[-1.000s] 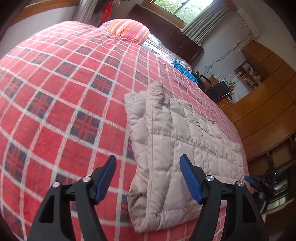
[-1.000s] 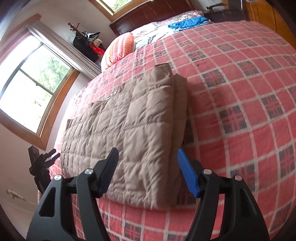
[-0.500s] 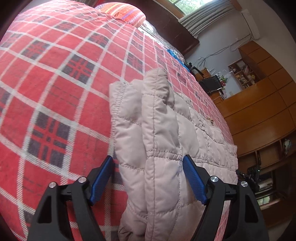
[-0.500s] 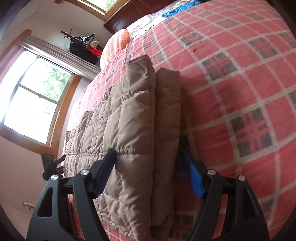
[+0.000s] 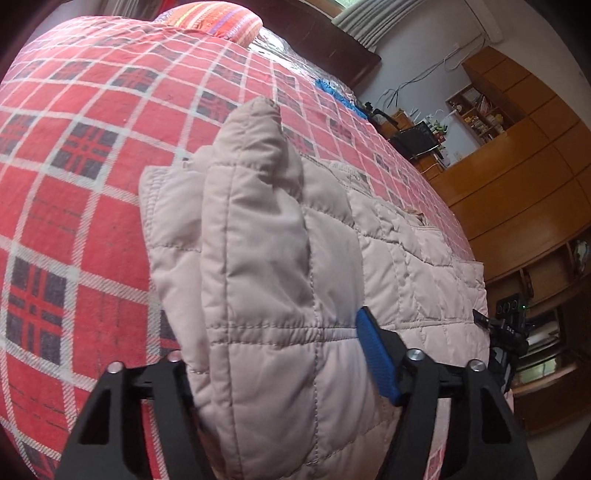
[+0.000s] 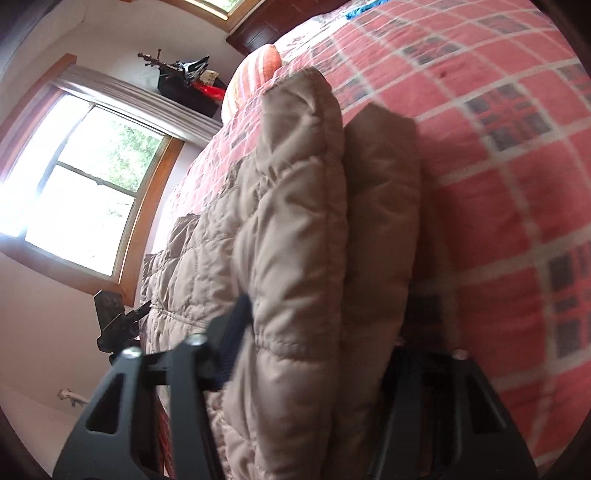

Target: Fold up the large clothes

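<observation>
**Quilted jacket, both ends gripped: entry for the lift-and-fold step**

Item: beige quilted jacket, already doubled into a thick strip, lying on the red plaid bedspread; the striped pillow sits well beyond the jacket's far edge.

Left gripper: jaws set astride the jacket's near corner, padding bulging between them; blue pad pressing the top layer. Clamped on the jacket, by the look of it.

Right gripper: straddles the jacket's opposite end, both layers between the jaws (far finger hidden behind the fabric). Judged clamped too.

Handling note: the jacket is puffy and slippery, so the bite should take every layer. Lift both ends together, level, and carry them over the jacket's middle at one pace, lest the lower layer slide out.
</observation>
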The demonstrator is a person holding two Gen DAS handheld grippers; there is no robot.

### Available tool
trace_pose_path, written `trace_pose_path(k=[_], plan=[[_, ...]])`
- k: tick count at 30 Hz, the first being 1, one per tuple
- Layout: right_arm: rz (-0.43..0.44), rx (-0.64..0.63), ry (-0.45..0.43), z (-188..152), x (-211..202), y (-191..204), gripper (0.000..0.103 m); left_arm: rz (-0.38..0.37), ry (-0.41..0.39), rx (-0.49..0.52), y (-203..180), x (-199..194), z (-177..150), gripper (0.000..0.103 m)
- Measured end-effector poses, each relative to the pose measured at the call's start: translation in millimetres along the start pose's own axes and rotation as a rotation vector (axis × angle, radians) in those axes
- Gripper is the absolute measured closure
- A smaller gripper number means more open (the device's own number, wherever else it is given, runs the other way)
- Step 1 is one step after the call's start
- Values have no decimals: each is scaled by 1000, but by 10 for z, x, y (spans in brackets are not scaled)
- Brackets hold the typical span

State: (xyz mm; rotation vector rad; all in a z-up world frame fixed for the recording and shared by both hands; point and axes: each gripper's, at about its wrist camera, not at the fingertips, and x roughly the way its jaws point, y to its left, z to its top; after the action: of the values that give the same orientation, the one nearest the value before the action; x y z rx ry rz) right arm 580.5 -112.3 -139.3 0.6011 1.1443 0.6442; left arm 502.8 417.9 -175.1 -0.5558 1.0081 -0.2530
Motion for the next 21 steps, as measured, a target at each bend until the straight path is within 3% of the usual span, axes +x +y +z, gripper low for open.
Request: trace_pose_path(k=[4,7,15,21], plan=[[15,-20,-14,-7,-34,46,81,-8,-14,-10,-71,-61,-3,73],[14,-40,-34,-32,-129,132,89,4,-47,12,-176,-148,-25,83],[6,-135,-87,-129,-515,597,92,3,-144,67,-529,-581,-115,87],[-7,-226,-122,-394,-913,1038,92,-12,-206,153,-909,-1077,-382,88]])
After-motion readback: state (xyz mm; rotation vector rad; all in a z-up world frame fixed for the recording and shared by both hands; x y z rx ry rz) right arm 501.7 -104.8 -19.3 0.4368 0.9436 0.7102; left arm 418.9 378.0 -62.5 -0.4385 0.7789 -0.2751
